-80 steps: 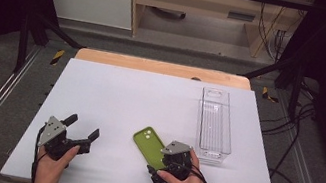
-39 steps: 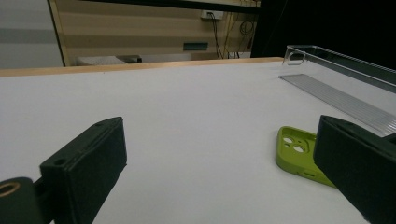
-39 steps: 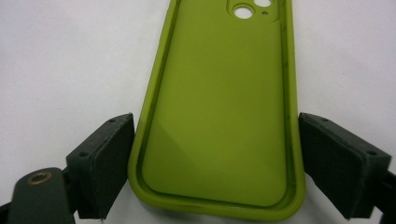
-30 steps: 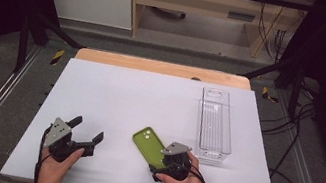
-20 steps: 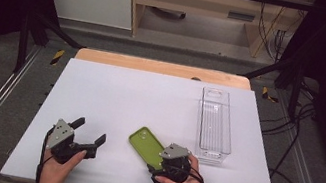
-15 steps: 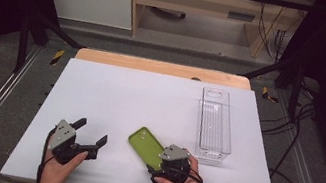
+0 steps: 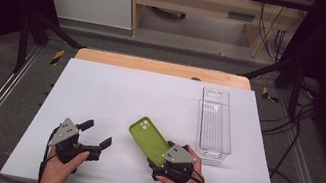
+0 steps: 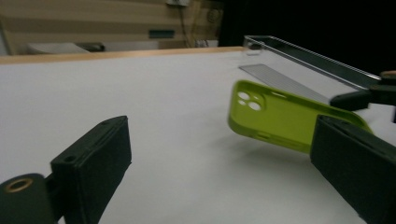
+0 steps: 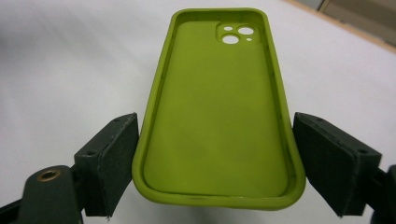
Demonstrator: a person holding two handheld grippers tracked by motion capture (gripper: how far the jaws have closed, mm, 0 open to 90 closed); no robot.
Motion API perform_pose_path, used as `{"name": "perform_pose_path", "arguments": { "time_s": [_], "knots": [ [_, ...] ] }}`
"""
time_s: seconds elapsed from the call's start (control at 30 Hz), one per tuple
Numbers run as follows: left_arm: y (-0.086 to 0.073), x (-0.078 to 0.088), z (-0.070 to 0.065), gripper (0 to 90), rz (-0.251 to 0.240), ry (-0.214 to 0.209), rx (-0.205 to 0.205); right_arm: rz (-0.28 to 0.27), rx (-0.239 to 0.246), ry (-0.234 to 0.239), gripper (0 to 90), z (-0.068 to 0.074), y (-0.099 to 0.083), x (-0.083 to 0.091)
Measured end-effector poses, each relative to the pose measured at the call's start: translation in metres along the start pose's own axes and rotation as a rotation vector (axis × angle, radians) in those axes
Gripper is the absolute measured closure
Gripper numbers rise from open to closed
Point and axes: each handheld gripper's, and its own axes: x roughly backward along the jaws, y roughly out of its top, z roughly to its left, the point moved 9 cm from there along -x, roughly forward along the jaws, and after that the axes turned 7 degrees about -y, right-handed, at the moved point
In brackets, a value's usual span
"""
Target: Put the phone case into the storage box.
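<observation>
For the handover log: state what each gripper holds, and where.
The right gripper clamps the green phone case across its long sides near the bottom end. The left gripper is open, holding nothing.

**Phone case between two grippers, tray to the right**

Near the table's (image 7: 151,89) front edge: left gripper (image 7: 96,133) at left, phone case (image 7: 148,139) just right of it, lifted off the surface, near end between the jaws of the right gripper (image 7: 159,158). Further right and slightly behind, a long tray (image 7: 216,124) on the table, lengthwise toward the far edge.

White table (image 7: 115,93), wooden strip along far edge. Clear plastic bin (image 7: 215,124) lying lengthwise on right side. Green phone case (image 7: 149,140) at near middle, lifted off the surface.
</observation>
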Motion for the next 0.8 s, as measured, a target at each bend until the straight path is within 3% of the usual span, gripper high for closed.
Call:
{"name": "perform_pose_path", "arguments": {
  "time_s": [0.03,0.17,0.3,0.47,0.8],
  "knots": [
    [0.0,-0.002,-0.003,5.1,0.007,-0.006,-0.006,-0.01,0.004,-0.002,17.3,-0.001,0.001,0.001],
    [0.003,-0.011,-0.01,3.9,0.012,-0.053,0.04,-0.054,0.013,-0.01,17.3,0.0,0.007,0.005],
    [0.009,-0.022,-0.015,6.1,0.058,-0.093,0.034,-0.092,0.02,-0.022,17.3,0.0,0.014,0.008],
    [0.021,-0.034,-0.02,10.5,0.077,-0.131,0.041,-0.131,0.017,-0.03,17.2,-0.001,0.018,0.012],
    [0.037,-0.044,-0.022,13.4,0.11,-0.147,0.043,-0.192,0.017,-0.046,17.3,-0.001,0.029,0.017]
  ]
}}
